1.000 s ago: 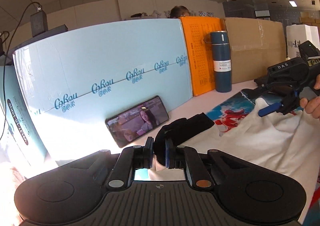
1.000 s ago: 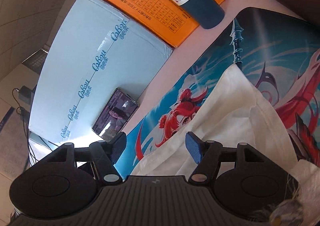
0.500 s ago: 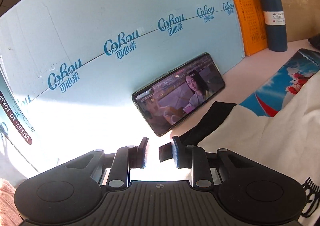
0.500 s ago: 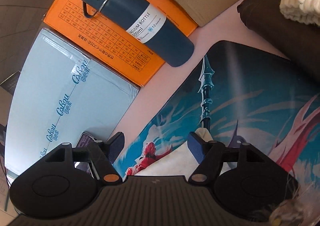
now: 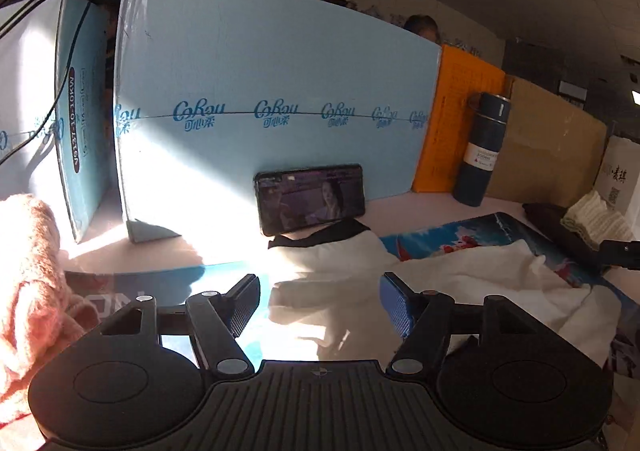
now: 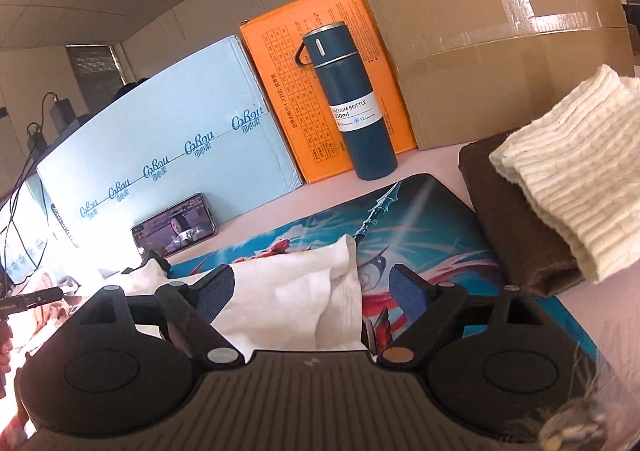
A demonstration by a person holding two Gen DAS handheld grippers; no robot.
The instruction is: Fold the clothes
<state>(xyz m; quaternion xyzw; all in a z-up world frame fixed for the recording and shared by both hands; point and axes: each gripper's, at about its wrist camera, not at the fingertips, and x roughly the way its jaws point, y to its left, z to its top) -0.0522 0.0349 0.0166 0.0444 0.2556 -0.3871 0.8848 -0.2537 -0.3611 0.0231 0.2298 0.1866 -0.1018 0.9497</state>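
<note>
Folding looks midway: crumpled white cotton shirt (image 6: 304, 291) at six o'clock unheld between both opening hand-held grippers, left (image 5: 320, 307) and right (image 6: 312, 291); folded brown-and-cream knits (image 6: 560, 203) wait at three o'clock

The white T-shirt (image 5: 344, 291) with black collar lay crumpled on the worktop, spread beyond and between both grippers' fingers (image 5: 394, 309), ungripped.

"VACUUM BOTTLE 500ml" on blue flask (image 6: 358, 107), "CoRou" on pale-blue box (image 6: 168, 155)
</note>
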